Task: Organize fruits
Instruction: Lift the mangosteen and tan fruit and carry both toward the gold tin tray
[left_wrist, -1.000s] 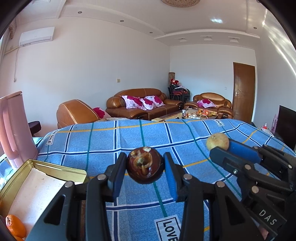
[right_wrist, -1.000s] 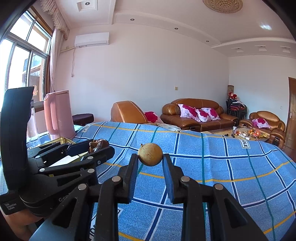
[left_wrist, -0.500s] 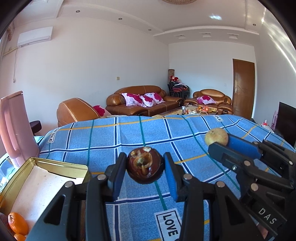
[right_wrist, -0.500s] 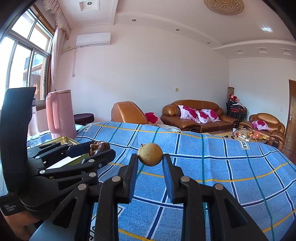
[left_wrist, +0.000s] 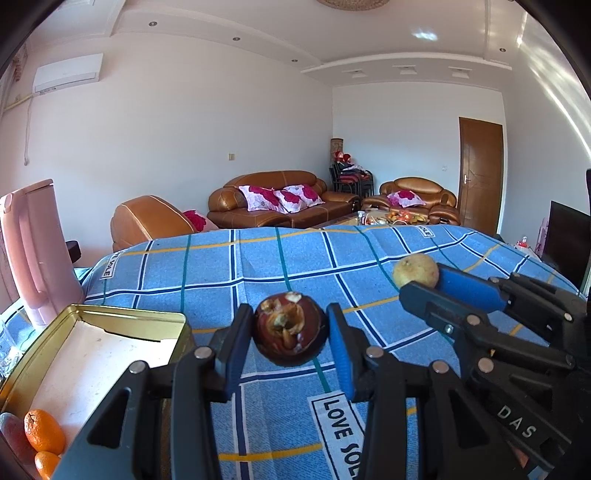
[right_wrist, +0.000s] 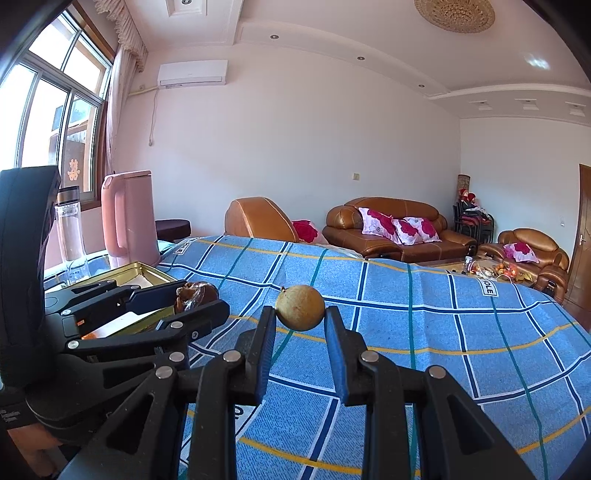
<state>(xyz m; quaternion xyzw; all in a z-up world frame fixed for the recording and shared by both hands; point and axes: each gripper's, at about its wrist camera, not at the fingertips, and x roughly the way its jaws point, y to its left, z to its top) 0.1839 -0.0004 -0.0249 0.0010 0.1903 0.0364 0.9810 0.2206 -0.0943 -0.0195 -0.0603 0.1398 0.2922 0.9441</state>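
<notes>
- Left gripper (left_wrist: 290, 334): fingers clamped on a dark maroon fruit (left_wrist: 290, 334), probably a mangosteen, held clear above the blue plaid cloth (left_wrist: 207, 273). Calyx end faces the camera.
- Right gripper (right_wrist: 300, 317): fingers pinched on a small round yellow-tan fruit (right_wrist: 300, 307), also held off the cloth. Contact is at the fingertips only, so the grip looks shallow.
- Key relation: the gold tin (left_wrist: 110, 317) sits to the left of the left gripper and a bit lower, open side up. Likely drop-off spot, since two oranges (left_wrist: 44, 432) already lie in its near corner.
- Left gripper is the nearer one to the tin. The right gripper is further out on the far side, so its fruit would have to cross over or behind the left gripper to get there.
- Both fruits are roughly round, so there is no long axis to align.
- Judgement: mid-transport, both fruits still to be placed. Left should probably go first.
- Hard to see: the tin's near edge is cut off by the frame and the gripper body. In the right wrist view the left gripper covers most of the tin.
- Pink jug (left_wrist: 35, 251) stands just behind the tin and could be clipped on a wide swing.
</notes>
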